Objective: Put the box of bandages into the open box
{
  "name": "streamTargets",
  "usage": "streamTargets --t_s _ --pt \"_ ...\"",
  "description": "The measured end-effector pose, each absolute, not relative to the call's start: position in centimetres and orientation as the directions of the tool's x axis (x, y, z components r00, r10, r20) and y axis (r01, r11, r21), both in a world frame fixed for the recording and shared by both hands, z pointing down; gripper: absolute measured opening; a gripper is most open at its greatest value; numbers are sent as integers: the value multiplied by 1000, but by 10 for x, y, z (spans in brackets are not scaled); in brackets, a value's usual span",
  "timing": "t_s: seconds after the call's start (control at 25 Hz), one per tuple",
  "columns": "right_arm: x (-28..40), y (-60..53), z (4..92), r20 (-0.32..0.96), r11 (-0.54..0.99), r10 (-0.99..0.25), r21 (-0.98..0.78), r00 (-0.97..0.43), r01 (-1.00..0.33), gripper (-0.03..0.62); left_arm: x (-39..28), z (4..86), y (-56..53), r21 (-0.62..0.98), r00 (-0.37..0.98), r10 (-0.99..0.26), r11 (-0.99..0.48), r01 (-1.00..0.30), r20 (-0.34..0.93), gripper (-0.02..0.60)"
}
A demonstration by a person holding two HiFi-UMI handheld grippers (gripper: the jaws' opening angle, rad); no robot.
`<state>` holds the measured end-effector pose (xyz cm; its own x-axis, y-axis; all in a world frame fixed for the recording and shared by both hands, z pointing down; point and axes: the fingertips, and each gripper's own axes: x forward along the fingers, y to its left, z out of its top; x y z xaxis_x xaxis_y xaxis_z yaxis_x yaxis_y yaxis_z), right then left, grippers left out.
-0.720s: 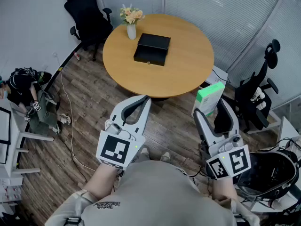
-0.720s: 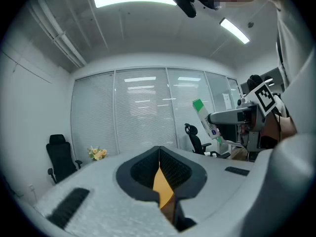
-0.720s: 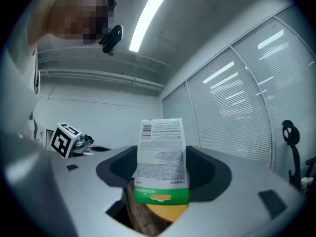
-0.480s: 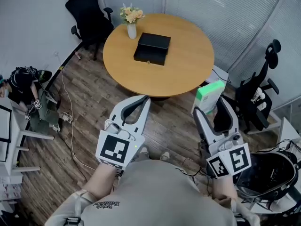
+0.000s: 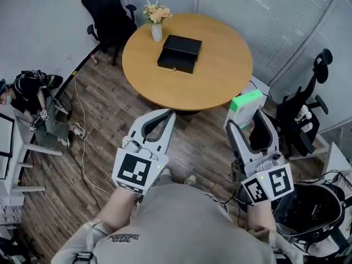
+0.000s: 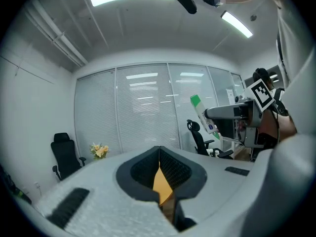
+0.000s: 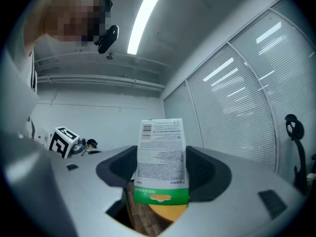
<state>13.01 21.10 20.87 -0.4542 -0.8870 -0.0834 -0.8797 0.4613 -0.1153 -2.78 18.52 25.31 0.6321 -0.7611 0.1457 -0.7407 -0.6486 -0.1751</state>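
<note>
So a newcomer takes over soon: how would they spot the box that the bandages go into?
Find the round wooden table by the blinds. Near its middle, beside the vase of flowers, lies the open black box: the only dark, angular thing on it.

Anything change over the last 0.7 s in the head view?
Only the view drifted a little: the table and black box sit slightly higher and rightward in frame. Nothing grabbed or released. Right gripper still holds the box of bandages; left gripper still shut, empty.
</note>
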Motion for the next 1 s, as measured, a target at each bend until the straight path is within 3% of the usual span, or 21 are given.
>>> streamTargets --t_s 1.0 --pt "180 197 237 -64 485 -874 -129 -481 -865 295 29 263 178 -177 608 -779 -627 -758 156 23"
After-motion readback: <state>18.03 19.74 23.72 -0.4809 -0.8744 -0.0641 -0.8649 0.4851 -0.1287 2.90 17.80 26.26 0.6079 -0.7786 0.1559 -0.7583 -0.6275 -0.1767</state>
